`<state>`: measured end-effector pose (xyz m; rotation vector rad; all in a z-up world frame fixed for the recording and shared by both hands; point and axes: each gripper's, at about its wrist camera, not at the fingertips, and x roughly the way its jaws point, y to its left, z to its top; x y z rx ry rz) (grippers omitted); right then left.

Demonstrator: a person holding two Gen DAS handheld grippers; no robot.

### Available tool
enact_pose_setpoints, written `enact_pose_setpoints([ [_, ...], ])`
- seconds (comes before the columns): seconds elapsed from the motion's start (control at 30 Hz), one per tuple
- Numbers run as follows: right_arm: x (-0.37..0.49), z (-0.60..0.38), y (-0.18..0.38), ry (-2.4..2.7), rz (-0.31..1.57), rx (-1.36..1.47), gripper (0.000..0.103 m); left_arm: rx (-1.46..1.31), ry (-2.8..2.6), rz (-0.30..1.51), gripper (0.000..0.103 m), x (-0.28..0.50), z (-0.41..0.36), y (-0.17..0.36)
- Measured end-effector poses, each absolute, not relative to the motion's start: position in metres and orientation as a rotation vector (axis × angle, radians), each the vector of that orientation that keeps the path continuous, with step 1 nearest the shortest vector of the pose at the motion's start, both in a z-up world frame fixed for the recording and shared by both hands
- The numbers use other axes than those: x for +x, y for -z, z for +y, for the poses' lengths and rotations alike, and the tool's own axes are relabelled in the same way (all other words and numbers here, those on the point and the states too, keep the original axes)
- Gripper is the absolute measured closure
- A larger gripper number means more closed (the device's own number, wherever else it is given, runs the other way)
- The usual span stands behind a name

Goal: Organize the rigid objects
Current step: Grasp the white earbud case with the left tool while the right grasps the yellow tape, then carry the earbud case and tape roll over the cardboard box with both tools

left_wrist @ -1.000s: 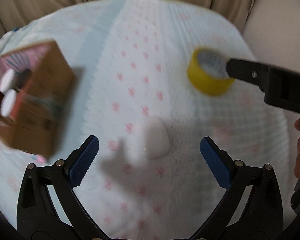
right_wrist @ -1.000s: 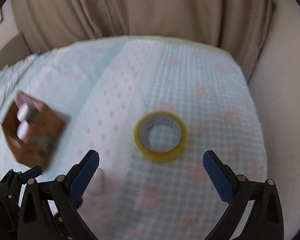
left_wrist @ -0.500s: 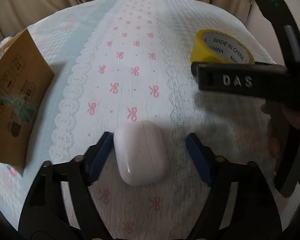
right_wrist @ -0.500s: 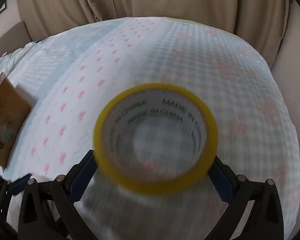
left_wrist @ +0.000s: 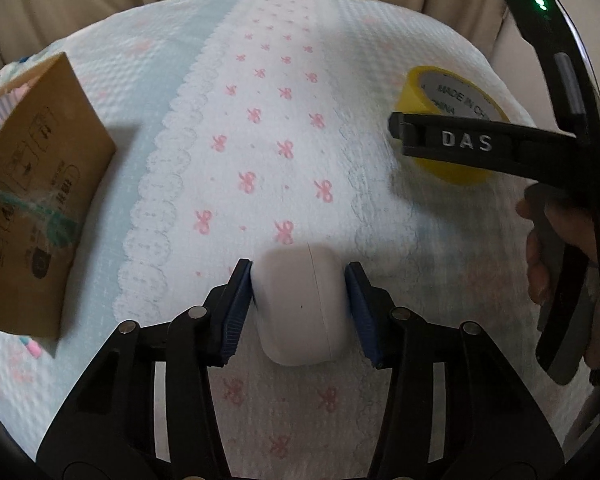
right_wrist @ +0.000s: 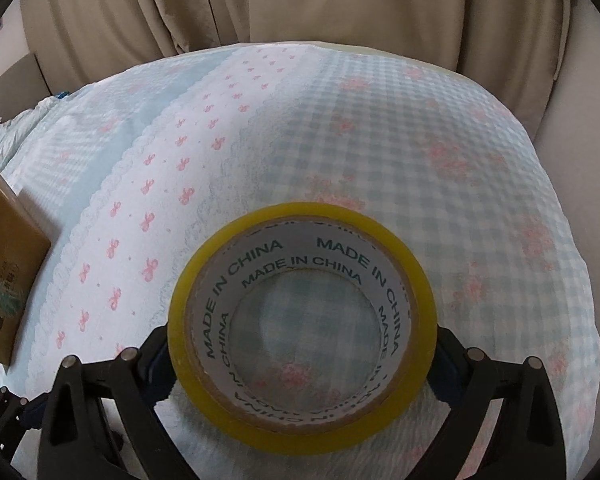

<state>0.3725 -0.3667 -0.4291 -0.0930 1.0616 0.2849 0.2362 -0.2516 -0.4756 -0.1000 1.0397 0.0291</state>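
A white earbud case (left_wrist: 300, 312) lies on the patterned bedspread (left_wrist: 260, 128). My left gripper (left_wrist: 298, 280) is closing on it, and both blue pads touch its sides. A yellow tape roll (right_wrist: 300, 216) lies flat on the checked part of the cloth, between the fingers of my right gripper (right_wrist: 302, 344). Those jaws are closing too, and the pads meet the roll's outer sides, mostly hidden behind it. In the left wrist view the tape roll (left_wrist: 410, 88) is partly covered by the right gripper's black finger (left_wrist: 460, 144).
A brown cardboard box (left_wrist: 40, 184) stands at the left on the cloth, also visible in the right wrist view as the box (right_wrist: 4, 264). A person's hand (left_wrist: 540, 248) holds the right tool. Beige curtains (right_wrist: 300, 20) hang behind the bed's far edge.
The left jaws have closed from wide apart onto the white case. The right gripper has dropped down over the tape roll, which now sits between its fingers.
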Motion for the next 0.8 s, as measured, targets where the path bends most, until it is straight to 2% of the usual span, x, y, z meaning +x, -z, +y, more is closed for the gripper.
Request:
enact_pose_setpoints([
  [0.17,0.366,-0.368,0.402,-0.256,1.039,-0.073,0.006,-0.115,-0.025,1.000,0.061,0.235,-0.240,0.453],
  [0.43,0.344,-0.368,0.330,-0.224,0.962,-0.022,0.006,-0.140,0.002,0.904,0.061,0.219,-0.222,0.396],
  [0.8,0.300,-0.335,0.180,-0.254,0.897,0.038,0.006,-0.139,0.008,0.754,0.061,0.187,-0.152,0.236],
])
